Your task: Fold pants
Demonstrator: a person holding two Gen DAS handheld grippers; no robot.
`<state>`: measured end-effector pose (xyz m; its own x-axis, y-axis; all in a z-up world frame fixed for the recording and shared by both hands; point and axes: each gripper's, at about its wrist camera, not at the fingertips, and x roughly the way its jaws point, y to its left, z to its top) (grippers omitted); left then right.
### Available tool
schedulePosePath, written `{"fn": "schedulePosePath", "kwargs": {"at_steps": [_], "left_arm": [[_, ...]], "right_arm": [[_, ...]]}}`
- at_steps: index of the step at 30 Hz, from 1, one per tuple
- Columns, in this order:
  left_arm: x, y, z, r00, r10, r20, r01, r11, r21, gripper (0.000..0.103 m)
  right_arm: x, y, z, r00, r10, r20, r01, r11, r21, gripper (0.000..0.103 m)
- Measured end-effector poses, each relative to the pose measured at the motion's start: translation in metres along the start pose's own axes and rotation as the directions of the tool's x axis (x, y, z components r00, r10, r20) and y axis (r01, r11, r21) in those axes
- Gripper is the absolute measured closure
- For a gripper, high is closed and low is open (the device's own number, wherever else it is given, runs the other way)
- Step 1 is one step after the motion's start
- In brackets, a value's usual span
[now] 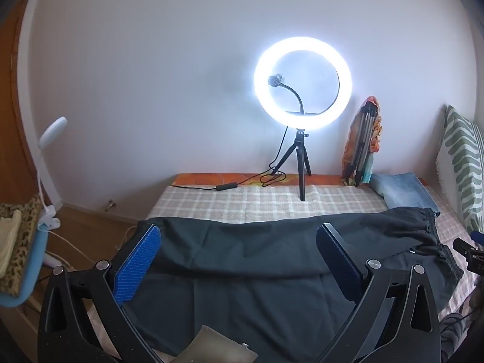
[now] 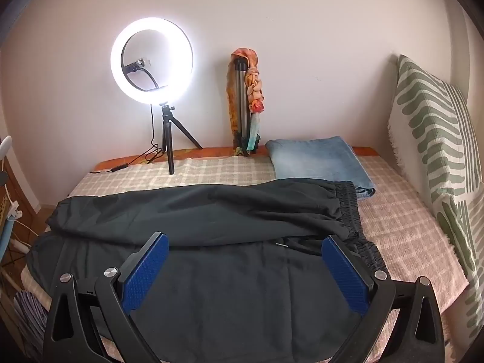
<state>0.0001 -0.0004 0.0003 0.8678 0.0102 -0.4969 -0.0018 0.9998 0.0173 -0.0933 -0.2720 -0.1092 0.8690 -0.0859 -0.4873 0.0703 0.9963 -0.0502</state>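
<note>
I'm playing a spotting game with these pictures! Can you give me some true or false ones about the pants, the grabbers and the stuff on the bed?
1. The black pants lie across the checked bed cover. True.
2. The right gripper is squeezing the pants. False: its jaws are wide open, with nothing between them.
3. The ring light is switched on. True.
4. The folded blue jeans lie on top of the black pants. False: they lie behind the pants, nearer the wall.
5. The left gripper is shut. False: its jaws are also spread open above the pants.
6. A green-patterned pillow leans at the right side of the bed. True.
</note>
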Motion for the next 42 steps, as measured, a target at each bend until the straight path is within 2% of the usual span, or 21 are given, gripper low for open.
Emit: {"fn": "schedulePosePath", "kwargs": {"at_steps": [9,17,42], "left_arm": [[0.0,0.002,0.0,1.0,-0.001,0.004,0.001,1.0,-0.015,0.001],[-0.005,0.0,0.001,1.0,-0.002,0.005,0.002,1.0,-0.016,0.001],[-0.007,-0.001,0.003,1.0,-0.005,0.012,0.006,1.0,-0.02,0.001]], "right_arm": [[0.004,0.0,-0.002,1.0,-0.006,-0.019,0.007,1.0,0.025,0.001],[-0.001,0.005,0.0,1.0,0.017,-0.003,-0.017,1.0,0.005,0.001],[-0.001,0.011,0.0,1.0,0.017,-0.003,-0.017,1.0,-0.004,0.001]]}}
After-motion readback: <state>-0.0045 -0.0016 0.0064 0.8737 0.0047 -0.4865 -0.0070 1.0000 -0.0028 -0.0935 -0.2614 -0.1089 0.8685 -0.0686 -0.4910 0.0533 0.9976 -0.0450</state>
